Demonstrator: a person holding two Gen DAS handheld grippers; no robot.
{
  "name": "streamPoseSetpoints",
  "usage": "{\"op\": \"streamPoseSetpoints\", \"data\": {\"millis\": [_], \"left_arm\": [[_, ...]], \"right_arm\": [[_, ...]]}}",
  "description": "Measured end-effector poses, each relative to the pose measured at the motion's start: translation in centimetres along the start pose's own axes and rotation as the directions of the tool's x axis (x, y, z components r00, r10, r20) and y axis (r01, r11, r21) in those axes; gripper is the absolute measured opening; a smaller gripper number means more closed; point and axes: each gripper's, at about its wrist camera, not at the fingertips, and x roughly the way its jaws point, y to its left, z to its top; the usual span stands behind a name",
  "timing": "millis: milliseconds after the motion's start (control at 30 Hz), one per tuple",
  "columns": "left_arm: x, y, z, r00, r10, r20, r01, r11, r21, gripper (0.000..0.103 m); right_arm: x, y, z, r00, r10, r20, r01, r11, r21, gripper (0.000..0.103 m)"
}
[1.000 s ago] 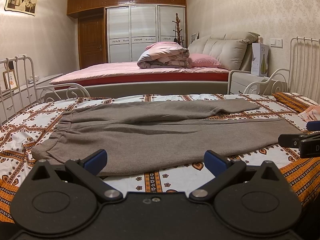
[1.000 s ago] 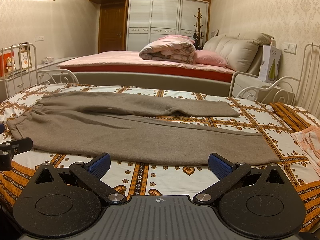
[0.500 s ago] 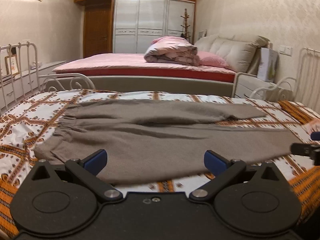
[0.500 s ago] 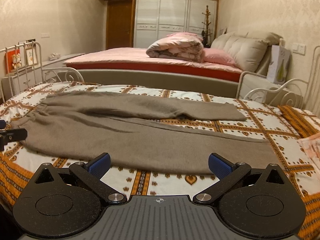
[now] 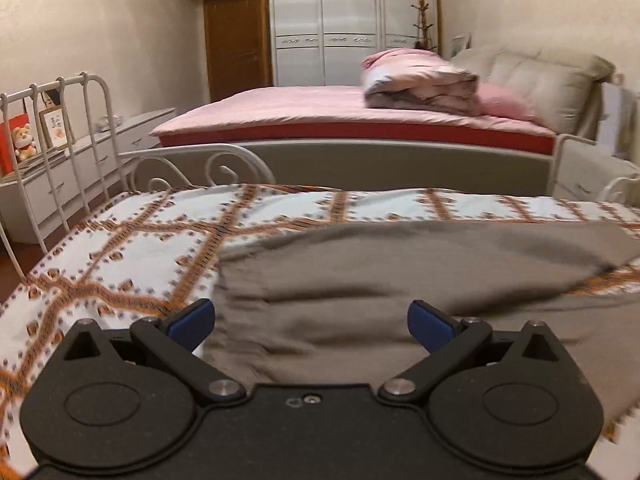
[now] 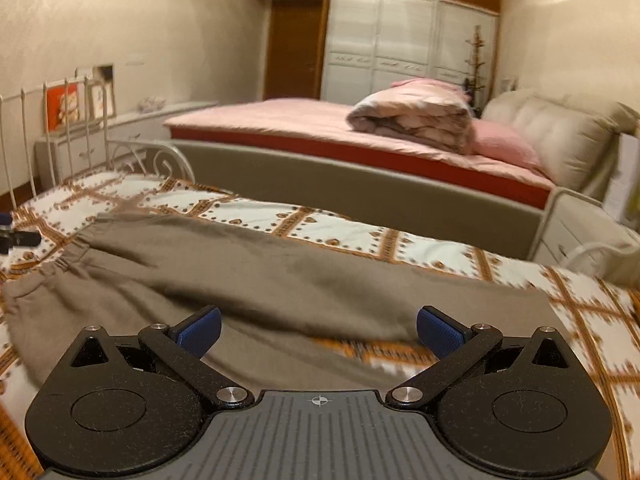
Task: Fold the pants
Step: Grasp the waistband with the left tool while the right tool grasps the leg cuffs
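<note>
Pants (image 5: 400, 280): grey-brown, soft knit, lying flat on the patterned bedspread (image 5: 132, 248) of a white metal-framed daybed. Gathered elastic waistband at the left end, seen in the right wrist view as a ruched edge (image 6: 52, 268); legs run off to the right. One leg lies over the other at a slight angle, with a strip of bedspread showing between them towards the cuffs.

Left gripper (image 5: 311, 320): jaws spread wide, nothing between them. Blue pads (image 5: 192, 318) sit low over the waistband end of the pants; whether they touch the cloth cannot be told. Its tip also shows at the far left edge of the right wrist view (image 6: 18, 238), over the bedspread just beyond the waistband.

Right gripper (image 6: 319, 326): jaws spread wide, nothing held. Blue pads (image 6: 440, 330) hover over the leg section, near the point where the upper leg ends.

Background items: large bed with pink sheet (image 6: 320, 120) directly behind the daybed; folded pink quilt (image 6: 412, 120) on it; pink pillow (image 6: 504, 140) beside the quilt; beige padded headboard (image 6: 560, 132); white wardrobe (image 5: 348, 20); brown door (image 5: 236, 40); low white drawer unit (image 5: 52, 176) at left, carrying a small plush toy (image 5: 24, 142) and a framed picture (image 5: 56, 128).

Both views blurred.
</note>
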Motion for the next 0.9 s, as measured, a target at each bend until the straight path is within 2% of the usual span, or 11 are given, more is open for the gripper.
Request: {"op": "streamPoseSetpoints", "data": {"millis": [33, 100, 167, 233, 333, 500, 633, 767, 900], "left_arm": [[1.0, 0.7, 0.4, 1.000, -0.008, -0.003, 0.008, 1.000, 0.006, 0.090], [4.2, 2.3, 1.4, 0.999, -0.025, -0.029, 0.025, 1.000, 0.017, 0.073], [7.3, 4.0, 2.1, 0.997, -0.042, -0.065, 0.044, 0.999, 0.021, 0.070], [10.2, 5.2, 2.6, 0.996, -0.025, -0.089, 0.030, 0.998, 0.050, 0.068], [14.4, 7.0, 3.0, 0.993, -0.018, -0.113, 0.024, 0.998, 0.054, 0.062], [20.4, 8.2, 2.9, 0.983, -0.058, -0.172, 0.064, 0.997, 0.030, 0.062], [23.2, 8.7, 2.2, 0.973, -0.072, -0.217, 0.081, 0.996, 0.035, 0.063], [24.4, 10.3, 2.7, 0.969, -0.114, -0.221, 0.113, 0.993, -0.017, 0.067], [25.2, 10.4, 3.4, 0.968, -0.114, -0.223, 0.116, 0.993, -0.008, 0.069]], "right_arm": [[1.6, 0.0, 0.5, 1.000, 0.011, -0.024, -0.012, 1.000, -0.010, 0.103], [5.0, 0.1, 1.7, 0.998, 0.036, -0.041, -0.038, 0.998, -0.041, 0.103], [8.3, -0.2, 2.9, 0.997, 0.062, -0.040, -0.065, 0.996, -0.062, 0.103], [11.6, -0.5, 4.2, 0.996, 0.080, -0.033, -0.082, 0.993, -0.088, 0.102], [17.1, -0.8, 6.0, 0.992, 0.114, -0.050, -0.119, 0.987, -0.107, 0.065], [26.2, -0.3, 6.6, 0.981, 0.149, -0.123, -0.166, 0.975, -0.147, 0.064], [31.4, 0.0, 6.4, 0.970, 0.163, -0.179, -0.195, 0.964, -0.182, 0.064], [34.3, -0.6, 6.4, 0.961, 0.185, -0.204, -0.227, 0.951, -0.211, 0.064], [35.9, -1.0, 6.2, 0.936, 0.230, -0.268, -0.288, 0.936, -0.203, 0.064]]}}
